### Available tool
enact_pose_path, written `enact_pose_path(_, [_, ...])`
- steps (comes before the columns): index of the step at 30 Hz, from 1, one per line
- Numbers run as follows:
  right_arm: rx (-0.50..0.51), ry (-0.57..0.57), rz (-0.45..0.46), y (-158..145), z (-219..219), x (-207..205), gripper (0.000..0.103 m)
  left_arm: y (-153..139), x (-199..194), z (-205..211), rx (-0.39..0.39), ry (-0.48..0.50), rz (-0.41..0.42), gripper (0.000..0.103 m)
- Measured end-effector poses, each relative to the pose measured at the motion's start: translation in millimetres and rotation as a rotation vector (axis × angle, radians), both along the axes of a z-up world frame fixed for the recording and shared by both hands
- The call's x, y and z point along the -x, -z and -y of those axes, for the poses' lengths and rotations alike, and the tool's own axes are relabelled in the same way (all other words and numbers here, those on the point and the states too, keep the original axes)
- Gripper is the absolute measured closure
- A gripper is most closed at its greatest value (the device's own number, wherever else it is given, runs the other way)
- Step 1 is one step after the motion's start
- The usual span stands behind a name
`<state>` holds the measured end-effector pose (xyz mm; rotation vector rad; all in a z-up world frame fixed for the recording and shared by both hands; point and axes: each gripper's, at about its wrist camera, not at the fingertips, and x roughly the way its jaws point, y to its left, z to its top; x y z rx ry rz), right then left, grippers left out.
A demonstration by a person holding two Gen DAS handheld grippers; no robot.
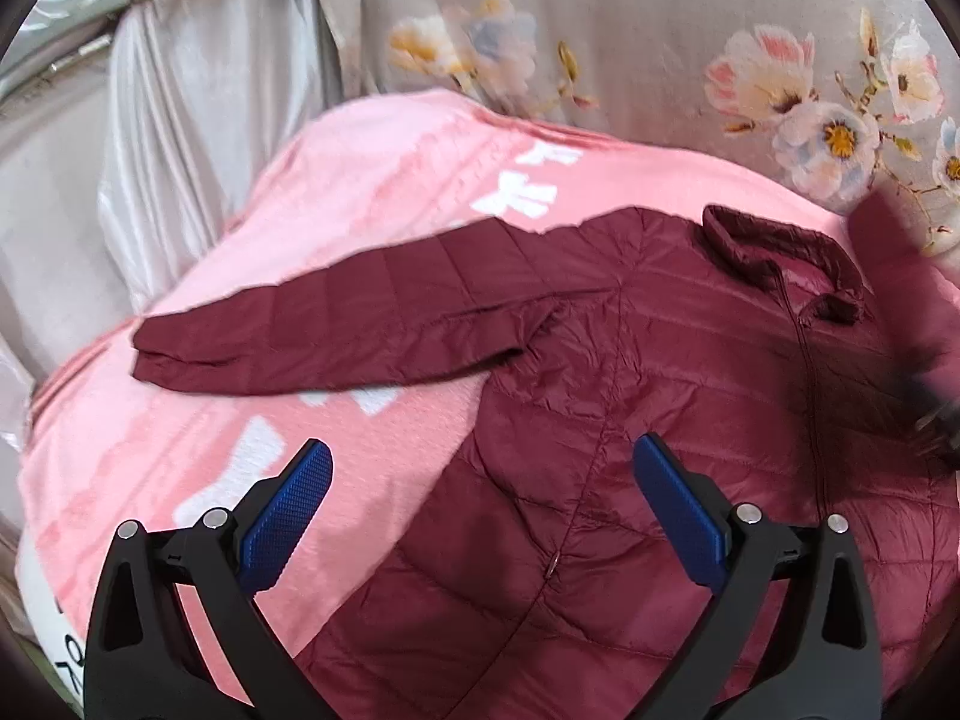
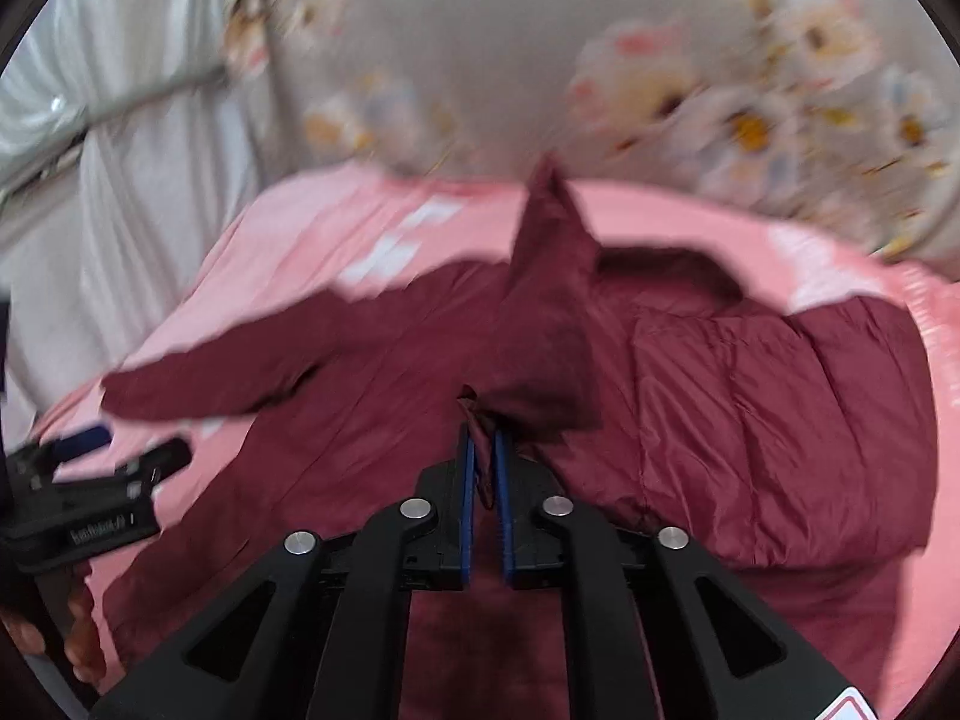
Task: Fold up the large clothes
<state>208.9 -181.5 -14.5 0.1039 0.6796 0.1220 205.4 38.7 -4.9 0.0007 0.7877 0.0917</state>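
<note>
Right gripper (image 2: 483, 450) pinches the jacket (image 1: 630, 420) sleeve (image 2: 552, 324); lay it flat across the chest while the left gripper (image 1: 480, 480), jaws wide, steadies the hem.

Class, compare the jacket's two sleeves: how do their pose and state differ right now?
The left sleeve lies flat, stretched out across the pink blanket, free of either claw. The right sleeve is lifted, pinched in the shut right claw. Both are maroon and quilted.
</note>
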Motion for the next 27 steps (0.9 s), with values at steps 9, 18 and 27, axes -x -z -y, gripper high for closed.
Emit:
enact_pose_path(9, [-0.097, 0.088, -0.021, 20.8, 8.1, 45.9, 0.053, 30.7, -33.5, 10.9, 0.276, 0.148, -0.156, 0.005])
enact_pose_path(18, [-0.476, 0.583, -0.032, 52.4, 199.2, 96.2, 0.052, 70.7, -58.5, 47.8, 0.484, 0.126, -0.296, 0.028])
enact_pose_path(27, [-0.728, 0.688, -0.049, 82.6, 274.4, 62.4, 0.082, 27.3, -86.0, 67.0, 0.375, 0.169, -0.161, 0.1])
